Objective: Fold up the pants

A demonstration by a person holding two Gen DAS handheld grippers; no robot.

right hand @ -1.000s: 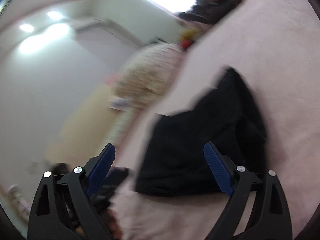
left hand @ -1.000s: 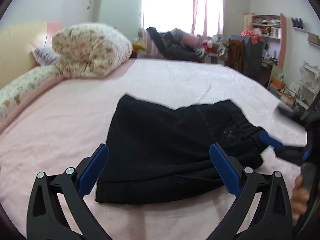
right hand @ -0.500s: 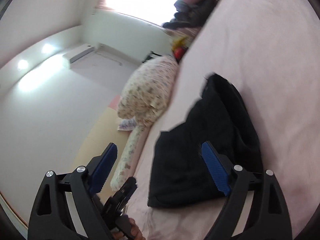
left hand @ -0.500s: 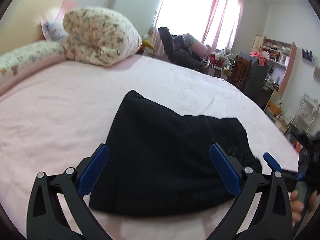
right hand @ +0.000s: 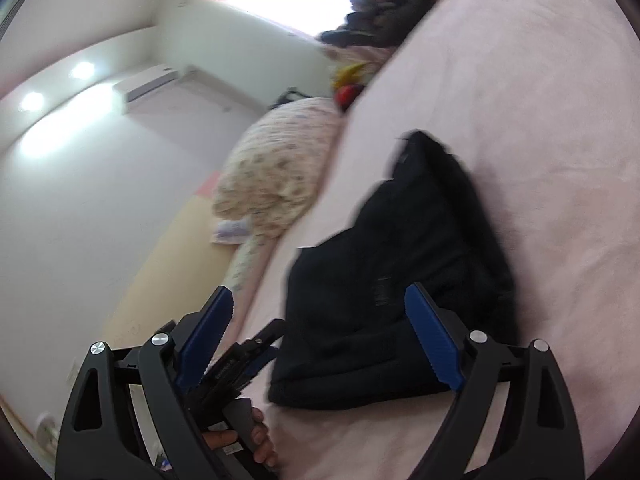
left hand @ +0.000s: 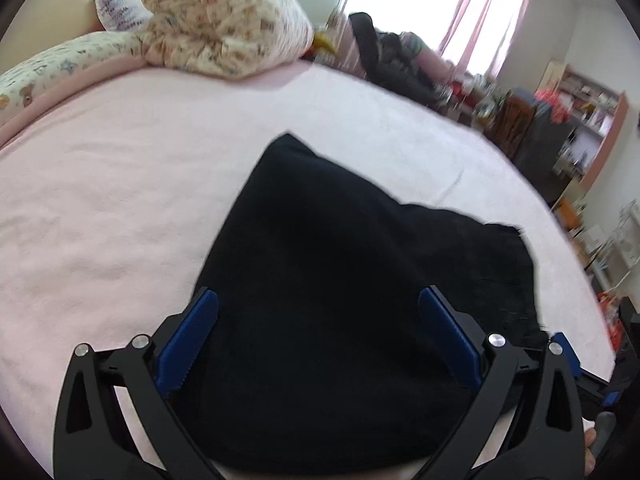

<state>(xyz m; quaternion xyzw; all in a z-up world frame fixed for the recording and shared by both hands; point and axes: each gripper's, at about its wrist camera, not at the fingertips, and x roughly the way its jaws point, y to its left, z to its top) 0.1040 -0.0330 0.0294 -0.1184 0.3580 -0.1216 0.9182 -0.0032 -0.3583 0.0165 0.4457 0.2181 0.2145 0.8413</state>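
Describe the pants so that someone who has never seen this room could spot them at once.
Find the wide bed under its pink sheet. The pants lie folded near its close edge, far from the floral bedding at the head. They are the only black thing lying on the sheet.

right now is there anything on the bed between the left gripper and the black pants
Nothing visible. The left gripper hangs open right over the near edge of the folded black fabric pants, which lie flat on the pink bedspread. The floral rolled quilt sits far off, at the head of the bed.
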